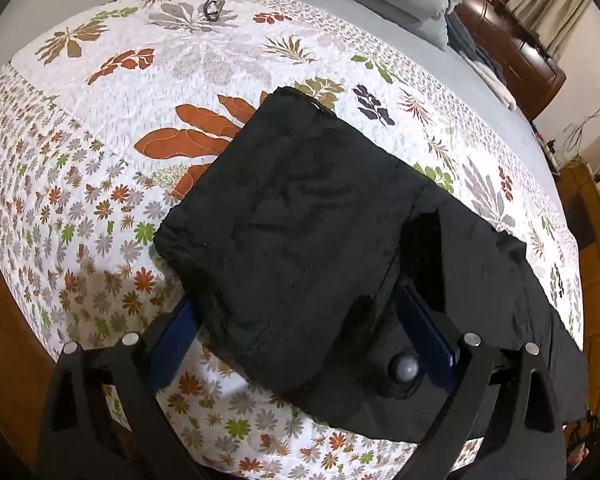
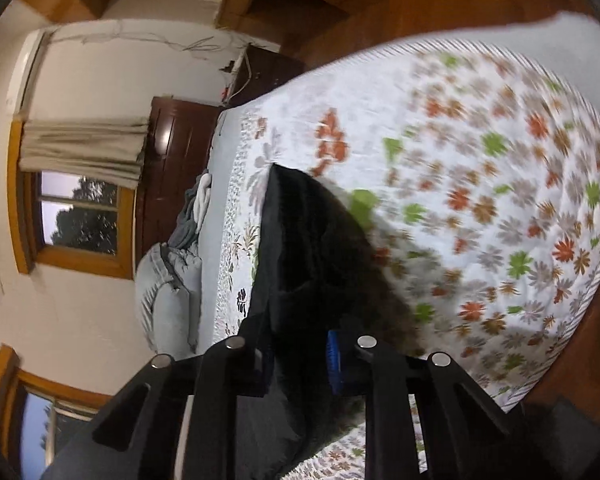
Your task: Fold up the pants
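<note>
The black fabric pants (image 1: 300, 216) are laid on a white quilted bedspread printed with orange, green and grey flowers (image 1: 100, 184), near its front edge. In the left wrist view the garment is seen as a compact, roughly rectangular panel, with a further section trailing off to the right along the quilt edge. At least one fold is therefore judged to be in place; the trailing section is judged still to need bringing over.

The left gripper (image 1: 300, 332) is held over the near end of the panel with its blue-padded fingers (image 1: 172, 340) set wide, one on each side of the cloth. No pad is seen pressing on the fabric.

The right gripper (image 2: 300, 356) is rolled onto its side, and its jaws are drawn in narrow on a raised edge of the black fabric, which is seen gathered between the blue pads. The cloth is lifted clear of the quilt at that point.

A pair of dark-framed spectacles (image 1: 215, 5) is lying far back on the bedspread, well apart from the garment.
</note>
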